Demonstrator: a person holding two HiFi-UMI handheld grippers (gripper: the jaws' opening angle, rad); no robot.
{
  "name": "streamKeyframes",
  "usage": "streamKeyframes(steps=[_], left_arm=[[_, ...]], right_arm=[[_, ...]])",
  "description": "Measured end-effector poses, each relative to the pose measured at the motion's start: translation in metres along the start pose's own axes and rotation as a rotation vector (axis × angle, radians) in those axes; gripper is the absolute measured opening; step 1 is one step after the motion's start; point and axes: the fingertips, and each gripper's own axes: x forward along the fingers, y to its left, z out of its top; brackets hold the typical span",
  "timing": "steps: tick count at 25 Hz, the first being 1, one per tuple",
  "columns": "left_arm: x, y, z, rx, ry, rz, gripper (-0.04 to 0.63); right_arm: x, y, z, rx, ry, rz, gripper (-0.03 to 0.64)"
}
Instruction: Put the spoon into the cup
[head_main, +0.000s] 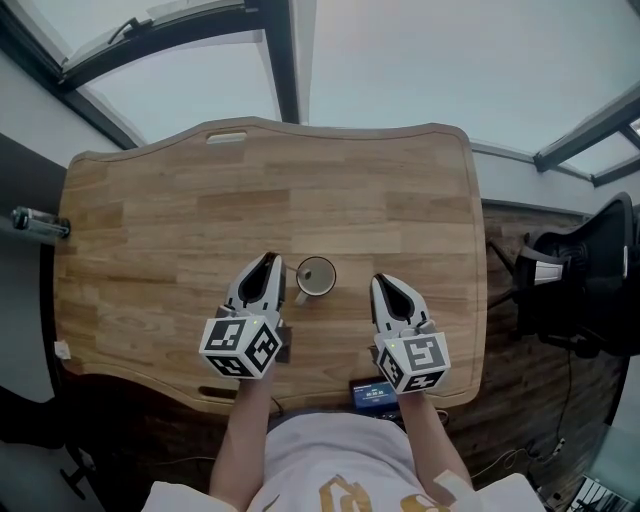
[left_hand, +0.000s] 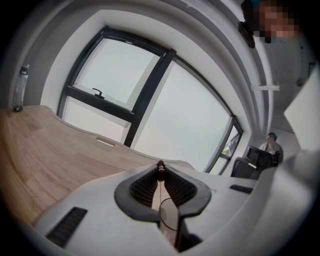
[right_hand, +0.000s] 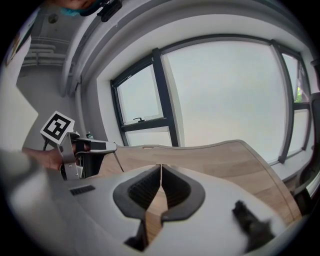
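On the wooden table (head_main: 150, 250), the carrying step is judged to be under way. The left tool (head_main: 266, 262) is pinched on the spoon (right_hand: 118, 163); the right tool (head_main: 381, 284) is pressed together, empty. The pale cup (head_main: 316, 277) stands between them, mouth upward. Next, the spoon must be swung over the rim, tipped downward and released. It is seen as a thin dark stem slanting down from the left tool, just beside the cup.

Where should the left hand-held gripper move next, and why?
Probably slide the left hand-held gripper a little to the right, until its tips are over the cup. Its jaws pinch the spoon, and in the head view the tips sit just left of the cup's open mouth, not above it. Lowering comes after.
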Motion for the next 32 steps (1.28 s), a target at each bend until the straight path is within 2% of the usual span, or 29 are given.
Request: streamKeyframes(steps=[32], left_arm=[[0.023, 0.004, -0.021, 0.012, 0.057, -0.029, 0.048]], right_arm=[[0.025, -0.006, -0.016, 0.027, 0.055, 0.019, 0.032]])
